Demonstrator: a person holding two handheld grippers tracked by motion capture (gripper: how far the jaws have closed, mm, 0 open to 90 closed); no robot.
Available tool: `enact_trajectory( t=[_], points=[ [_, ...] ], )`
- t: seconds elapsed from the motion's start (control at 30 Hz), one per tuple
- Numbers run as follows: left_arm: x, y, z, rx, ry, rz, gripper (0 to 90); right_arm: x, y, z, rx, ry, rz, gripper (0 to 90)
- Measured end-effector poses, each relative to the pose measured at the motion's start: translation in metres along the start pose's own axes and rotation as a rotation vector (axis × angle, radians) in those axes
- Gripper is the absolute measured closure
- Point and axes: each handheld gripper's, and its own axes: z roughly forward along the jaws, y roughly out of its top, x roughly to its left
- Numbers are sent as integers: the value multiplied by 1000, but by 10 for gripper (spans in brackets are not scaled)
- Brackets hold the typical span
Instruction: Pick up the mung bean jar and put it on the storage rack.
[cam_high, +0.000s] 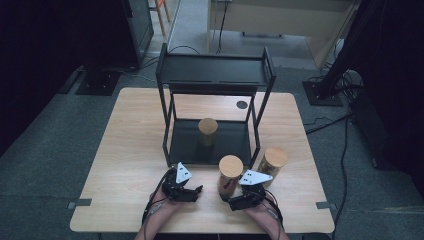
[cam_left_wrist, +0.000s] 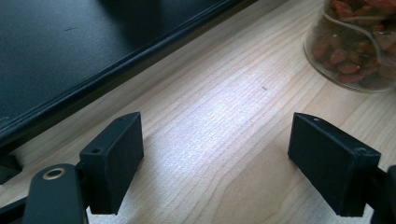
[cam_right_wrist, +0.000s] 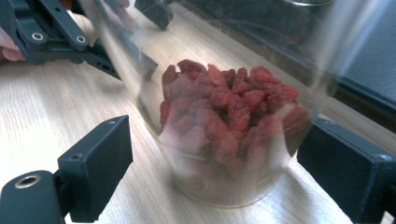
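At the near edge of the pale wooden table (cam_high: 125, 150), the left tongs (cam_high: 192, 192) rest with jaws apart over bare wood. The right tongs (cam_high: 231, 200) stand open on either side of a glass jar of red dried fruit (cam_right_wrist: 224, 130), not clamped on it. A second cork-lidded jar (cam_high: 272, 162) stands just right of it. Farther back, a third jar (cam_high: 207, 131) sits on the bottom tier of a black two-tier shelf (cam_high: 215, 70). Beyond lie grey carpet (cam_high: 45, 165), cables and dark stands.
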Motion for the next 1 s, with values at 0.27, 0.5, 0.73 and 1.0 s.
enact_trajectory(
  t=[0.27, 0.5, 0.73, 1.0],
  points=[
    [-1, 1, 1, -1, 1, -2, 184, 3, 3, -5, -25, 1, -2, 103],
    [-1, 1, 1, 0, 3, -2, 184, 3, 6, -8, -23, -30, -13, 104],
    [-2, 1, 2, -1, 2, -3, 184, 4, 9, -11, -31, -33, -21, 104],
    [-2, 2, 2, -1, 0, -1, 184, 7, 12, -12, -36, -42, -30, 103]
  ],
)
